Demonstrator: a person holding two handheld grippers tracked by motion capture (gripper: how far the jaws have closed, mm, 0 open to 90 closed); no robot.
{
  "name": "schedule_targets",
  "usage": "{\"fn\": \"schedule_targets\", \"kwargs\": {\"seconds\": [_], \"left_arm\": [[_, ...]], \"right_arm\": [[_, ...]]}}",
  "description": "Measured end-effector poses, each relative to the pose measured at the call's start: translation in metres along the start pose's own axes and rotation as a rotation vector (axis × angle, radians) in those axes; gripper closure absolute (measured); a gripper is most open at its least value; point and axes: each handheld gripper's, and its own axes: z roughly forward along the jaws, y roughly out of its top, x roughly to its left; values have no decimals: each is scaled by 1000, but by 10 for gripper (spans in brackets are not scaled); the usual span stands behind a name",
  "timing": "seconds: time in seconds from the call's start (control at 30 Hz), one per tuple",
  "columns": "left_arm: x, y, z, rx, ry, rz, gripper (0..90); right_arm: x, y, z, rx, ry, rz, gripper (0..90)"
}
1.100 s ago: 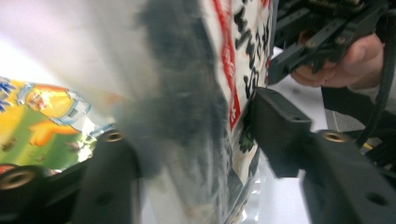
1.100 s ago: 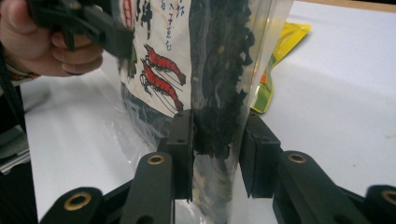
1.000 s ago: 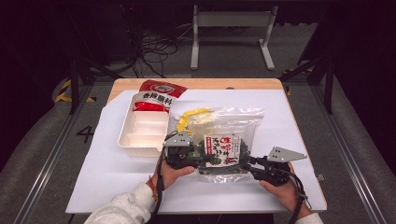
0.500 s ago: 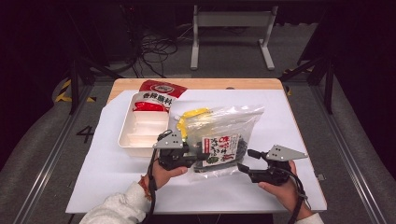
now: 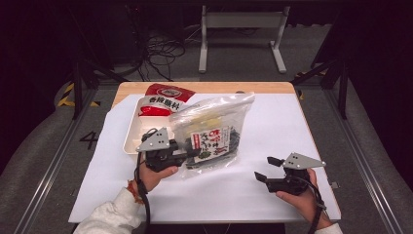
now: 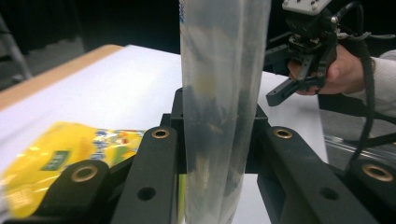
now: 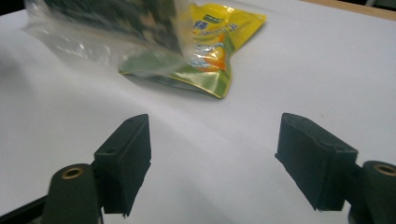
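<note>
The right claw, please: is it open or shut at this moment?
Open. The right claw hovers over the white table cover with its jaws wide apart, nothing between them.

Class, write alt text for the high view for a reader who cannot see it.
The left gripper pinches a clear plastic bag of dark food and lifts it over a white table. The right gripper rests open, apart from the bag. A white tray and a red packet lie behind.
</note>
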Motion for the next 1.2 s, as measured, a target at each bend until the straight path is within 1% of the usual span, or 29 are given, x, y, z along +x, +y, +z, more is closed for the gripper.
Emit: {"fn": "schedule_targets", "kwargs": {"seconds": [0.1, 0.13, 0.17, 0.27, 0.3, 0.33, 0.37, 0.43, 0.53, 0.57, 0.63, 0.77, 0.8, 0.83, 0.87, 0.9, 0.97, 1.03, 1.1, 1.17, 1.2], "left_arm": [[6, 1, -16, -9, 48, 5, 746], [9, 3, -22, -16, 72, 14, 746], [11, 4, -27, -18, 83, 22, 746], [21, 6, -44, -40, 135, 20, 746], [23, 5, -48, -48, 148, 9, 746], [26, 5, -53, -54, 163, 6, 746], [26, 5, -53, -54, 163, 6, 746], [30, 6, -63, -57, 208, 21, 746], [40, 7, -75, -63, 246, 20, 746], [42, 6, -77, -67, 263, 19, 745], [48, 6, -81, -65, 284, 20, 745], [62, 2, -84, -37, 336, 23, 745], [66, 0, -84, -37, 345, 19, 745], [66, 0, -84, -37, 345, 19, 745], [72, -3, -86, -41, 355, 11, 745], [72, -3, -86, -41, 355, 11, 745], [78, -6, -88, -32, 392, 12, 745], [81, -7, -90, -16, 407, 22, 745], [86, -9, -93, -21, 410, 13, 745], [89, -11, -93, 1, 418, 19, 745], [90, -11, -93, 22, 422, 24, 745]], "right_arm": [[-3, -2, 2, 14, -9, 13, 249], [-3, -3, 3, 19, -11, 15, 249], [-3, -5, 4, 27, -12, 13, 249], [-4, -7, 6, 42, -15, 6, 247], [-4, -7, 7, 45, -16, 6, 246], [-4, -7, 8, 46, -16, 9, 246], [-4, -7, 8, 46, -16, 9, 246], [-3, -8, 9, 46, -9, 9, 247], [-3, -11, 10, 51, -4, 16, 246], [-2, -12, 9, 57, -8, 16, 245], [-2, -14, 8, 61, -8, 15, 243], [-3, -16, 6, 61, -22, 23, 240], [-3, -17, 6, 61, -25, 25, 240], [-3, -17, 6, 61, -25, 25, 240], [-3, -18, 6, 67, -25, 27, 240], [-3, -18, 6, 70, -27, 26, 240], [-3, -19, 6, 72, -29, 26, 241], [-3, -20, 6, 73, -28, 28, 240], [-3, -21, 5, 77, -31, 31, 240], [-4, -22, 5, 79, -35, 37, 240], [-4, -22, 5, 79, -35, 37, 240]]}}
